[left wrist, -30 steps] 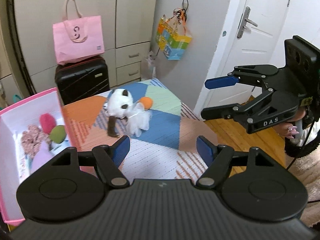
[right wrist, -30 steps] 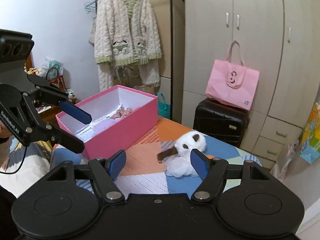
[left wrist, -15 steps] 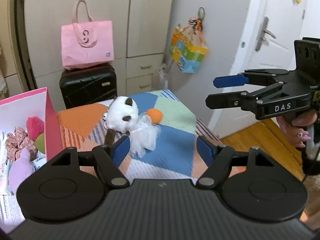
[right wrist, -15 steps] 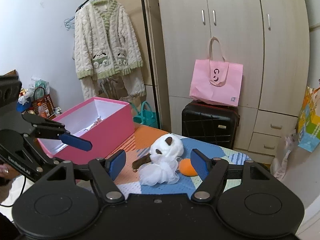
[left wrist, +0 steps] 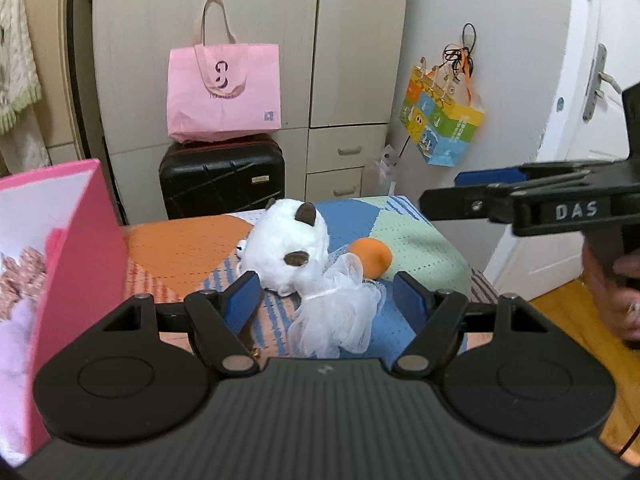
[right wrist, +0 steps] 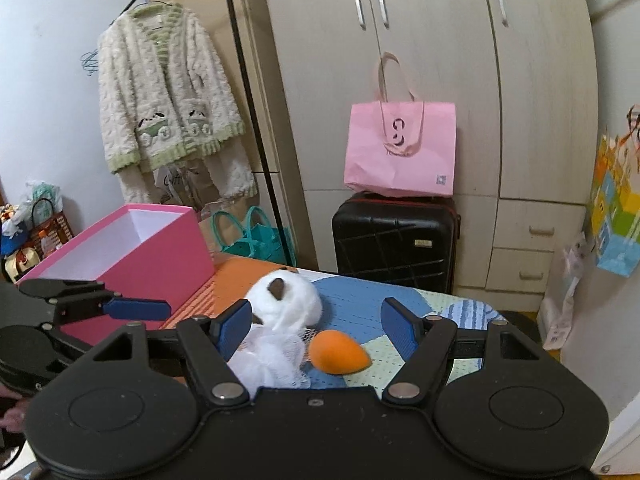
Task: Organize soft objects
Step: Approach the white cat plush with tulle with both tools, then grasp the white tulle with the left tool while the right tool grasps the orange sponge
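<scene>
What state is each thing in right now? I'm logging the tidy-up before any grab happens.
Left gripper: open, empty.
Right gripper: open, empty.
Pink box: lid off, soft items inside.
White plush toy: lying on the patchwork cover, not in the box.
White mesh pouf: against the plush.
Orange sponge: on its side.
Wardrobe doors: shut.

Patchwork-covered table (left wrist: 420, 236) carries pink box (left wrist: 80, 248) at left, white plush toy (left wrist: 288, 248), white mesh puff (left wrist: 340, 312) against it, orange sponge (left wrist: 374, 257) just beside.

"DAS" on right hand-held gripper (left wrist: 440, 194).
</scene>
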`<state>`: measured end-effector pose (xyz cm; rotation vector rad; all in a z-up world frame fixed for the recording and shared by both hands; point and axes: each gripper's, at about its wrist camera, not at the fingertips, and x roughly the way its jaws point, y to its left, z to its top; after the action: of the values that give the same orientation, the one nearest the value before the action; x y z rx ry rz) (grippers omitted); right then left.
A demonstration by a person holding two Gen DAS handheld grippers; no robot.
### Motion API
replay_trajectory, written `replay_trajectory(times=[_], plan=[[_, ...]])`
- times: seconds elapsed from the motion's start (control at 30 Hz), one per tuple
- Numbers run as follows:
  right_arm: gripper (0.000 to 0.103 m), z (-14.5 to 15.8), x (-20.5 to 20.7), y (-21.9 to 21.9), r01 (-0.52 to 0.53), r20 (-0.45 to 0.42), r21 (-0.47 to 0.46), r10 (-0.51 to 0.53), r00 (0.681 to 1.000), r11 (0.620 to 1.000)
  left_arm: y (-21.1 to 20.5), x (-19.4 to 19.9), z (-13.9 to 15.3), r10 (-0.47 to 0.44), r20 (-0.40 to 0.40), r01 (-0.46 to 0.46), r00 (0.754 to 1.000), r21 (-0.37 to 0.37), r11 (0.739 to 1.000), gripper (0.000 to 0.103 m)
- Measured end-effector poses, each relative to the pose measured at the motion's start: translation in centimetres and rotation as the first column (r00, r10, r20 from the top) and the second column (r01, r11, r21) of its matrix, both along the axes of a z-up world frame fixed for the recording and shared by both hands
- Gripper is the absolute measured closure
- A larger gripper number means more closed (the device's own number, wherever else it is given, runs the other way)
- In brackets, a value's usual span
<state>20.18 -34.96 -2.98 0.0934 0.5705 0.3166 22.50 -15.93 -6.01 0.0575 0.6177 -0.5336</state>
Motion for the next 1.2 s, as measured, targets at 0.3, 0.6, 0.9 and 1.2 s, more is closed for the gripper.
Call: replay_trajectory(times=[0.3, 0.6, 0.9, 1.2], plan=[[0.032, -4.4, 3.4, -0.2, 0.027, -0.079, 0.033, -0.025, 0.997, 0.999, -1.8, 2.8, -3.8, 0.049, -0.092, -0.053, 0.995, -0.035, 0.998, 0.03], [0.042, -6.7, 5.0, 0.0, 0.01, -0.133, 0.04, -0.004, 0.991, 0.999, -3.2, 3.3, -5.6, 0.053, -0.042, -0.054, 0.998, -0.009, 0.999, 0.032], [0.042, -8.2, 5.6, 0.7, -0.02, -0.16, 0.052, 0.028, 0.987, 0.998, -3.7, 3.4, -6.6, 0.063, -0.073, -0.06, 0.995, 0.047, 0.997, 0.037], [0.052, -7.8, 3.8, 1.9, -0.013, -0.112, -0.004, 0.013, 0.994, 1.0, -2.9, 3.4, -6.4, 0.081, -0.09, -0.08, 0.993, 0.018, 0.997, 0.066]])
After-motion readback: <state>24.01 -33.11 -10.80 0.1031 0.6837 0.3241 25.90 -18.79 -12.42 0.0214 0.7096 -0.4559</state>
